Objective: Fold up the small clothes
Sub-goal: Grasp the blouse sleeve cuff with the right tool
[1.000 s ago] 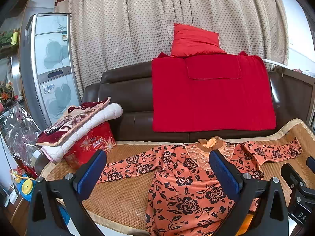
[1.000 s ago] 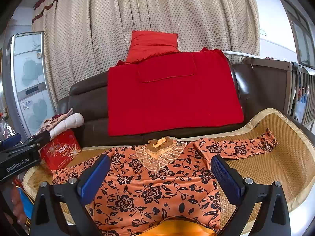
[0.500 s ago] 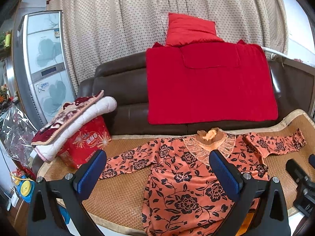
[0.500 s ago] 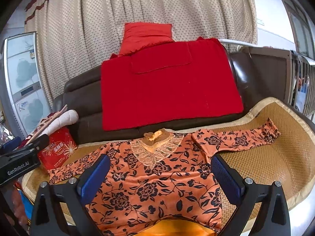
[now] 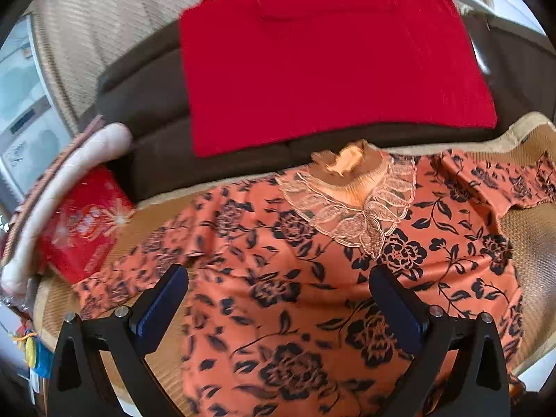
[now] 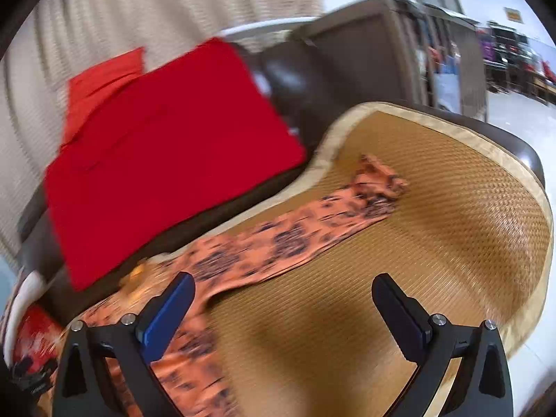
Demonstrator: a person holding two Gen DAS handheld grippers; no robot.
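Observation:
An orange top with black flowers (image 5: 312, 278) lies flat, front up, on a woven mat (image 5: 528, 239), its lace collar (image 5: 358, 205) toward the sofa back and both sleeves spread out. My left gripper (image 5: 278, 302) is open and empty, hovering over the body of the top. My right gripper (image 6: 283, 309) is open and empty above the mat (image 6: 434, 243), just in front of the top's right sleeve (image 6: 305, 229); its cuff (image 6: 378, 177) lies farther off. Its left finger (image 6: 170, 309) is over the shoulder area. The right view is blurred.
A brown leather sofa back (image 5: 149, 104) carries a red blanket (image 5: 330, 69). A red box (image 5: 83, 229) under a rolled white quilt (image 5: 69, 173) sits at the mat's left end. The mat's rim (image 6: 542, 208) curves round on the right by the sofa arm.
Both grippers have moved forward and lower toward the top. The right gripper has swung right, from facing the body of the top to facing the right sleeve and mat.

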